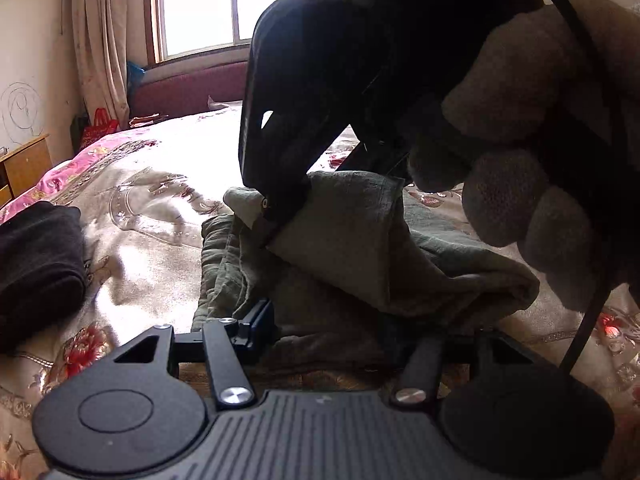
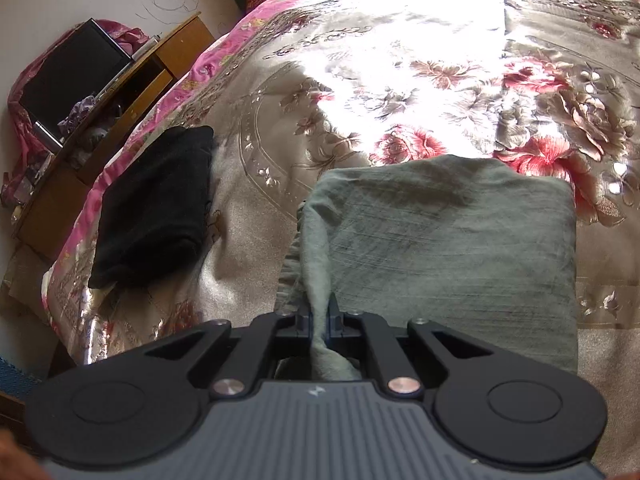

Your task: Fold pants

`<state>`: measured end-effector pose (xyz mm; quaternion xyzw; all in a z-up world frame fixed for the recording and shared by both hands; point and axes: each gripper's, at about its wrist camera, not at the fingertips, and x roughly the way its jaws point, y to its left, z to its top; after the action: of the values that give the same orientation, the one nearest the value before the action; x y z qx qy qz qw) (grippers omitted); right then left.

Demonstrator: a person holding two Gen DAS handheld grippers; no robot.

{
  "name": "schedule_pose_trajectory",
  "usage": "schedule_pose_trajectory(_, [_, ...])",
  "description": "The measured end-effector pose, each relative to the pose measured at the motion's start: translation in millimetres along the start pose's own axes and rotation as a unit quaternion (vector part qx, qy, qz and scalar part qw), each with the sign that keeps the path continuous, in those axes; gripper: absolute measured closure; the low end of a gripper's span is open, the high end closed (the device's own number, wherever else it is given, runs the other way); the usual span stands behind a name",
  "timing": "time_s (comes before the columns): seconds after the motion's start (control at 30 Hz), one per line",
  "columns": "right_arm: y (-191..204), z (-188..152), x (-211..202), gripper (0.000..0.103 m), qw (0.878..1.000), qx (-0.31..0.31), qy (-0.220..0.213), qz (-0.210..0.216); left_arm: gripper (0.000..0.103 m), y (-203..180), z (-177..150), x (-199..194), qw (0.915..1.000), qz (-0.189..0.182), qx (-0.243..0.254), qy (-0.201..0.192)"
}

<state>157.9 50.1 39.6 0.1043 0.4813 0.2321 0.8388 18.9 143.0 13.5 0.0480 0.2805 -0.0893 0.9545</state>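
Pants on bedspread, right claw pinching fabric, left claw spread

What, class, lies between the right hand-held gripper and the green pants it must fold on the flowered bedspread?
Nothing visible. The right hand-held gripper is already shut on a bunched edge of the grey-green cloth pants. The folded black garment lies apart to the side on the flowered satin bedspread, not in the way.

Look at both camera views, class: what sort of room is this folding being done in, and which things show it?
Most likely a home bedroom. The green pants lie on a bed with a floral bedspread, a curtained window stands behind it, and a wooden bedside cabinet sits alongside.
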Motion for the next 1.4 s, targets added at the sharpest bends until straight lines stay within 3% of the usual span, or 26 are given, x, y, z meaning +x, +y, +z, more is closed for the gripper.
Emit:
schedule_pose_trajectory(0.23, [20.4,3.0,6.8,0.091,1.0,-0.008,-0.005,-0.019,0.033,2.8,-2.5,-1.7,1.0,-0.003,-0.002,0.001])
schedule_pose_trajectory(0.33, [26.9,1.9,17.8,0.085,1.0,-0.01,0.016,-0.008,0.033,4.7,-5.9,-8.3,1.0,0.003,-0.006,0.002])
schedule_pose_trajectory(0.73, [44.6,-7.6,20.7,0.085,0.997,-0.071,0.016,-0.02,0.033,4.8,-18.8,-28.1,0.9987,0.03,-0.031,0.025])
schedule_pose_trajectory(0.9, [43.3,-13.6,7.8,0.084,0.995,-0.099,0.006,-0.022,0.033,3.8,-16.8,-35.1,0.9984,0.044,-0.017,0.031])
schedule_pose_trajectory(1.13, [4.2,-15.3,-40.4,0.084,0.997,-0.066,-0.036,0.01,0.033,2.9,-4.9,-41.9,0.998,0.055,0.003,0.031])
schedule_pose_trajectory(1.27, [-28.7,-19.2,-63.0,0.084,0.997,-0.049,-0.061,-0.01,0.033,7.8,8.6,-32.9,0.9985,0.039,-0.013,0.037])
schedule_pose_trajectory(1.4, [-52.7,-28.5,-65.6,0.083,0.997,-0.045,-0.059,-0.031,0.033,16.0,19.7,-10.4,0.9969,0.029,-0.04,0.061])
